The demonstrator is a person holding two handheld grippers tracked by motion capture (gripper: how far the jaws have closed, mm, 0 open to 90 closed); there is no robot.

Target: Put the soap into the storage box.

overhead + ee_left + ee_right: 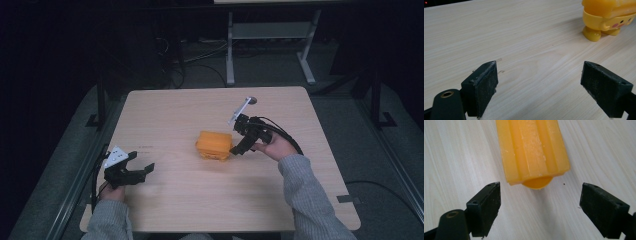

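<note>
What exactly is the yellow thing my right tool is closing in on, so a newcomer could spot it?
Start at the light wooden table and look near its middle. There stands a small orange-yellow plastic container, just ahead of the open right tool. Its ribbed lid, stubby round feet and cartoon face with pink cheeks set it apart.

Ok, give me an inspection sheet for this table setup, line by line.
Surface: pale wood table, a few small specks.
Job's things: yellow toy box with small feet and a face, standing mid-table.
Clutter: nothing seen.
Grippers: left gripper open, low over the table's near left; right gripper open, right beside the box, jaws not around it.
Cables: black cable loops from the right gripper over the hand.
Surroundings: dark room, grey floor, white desk frame behind.
</note>
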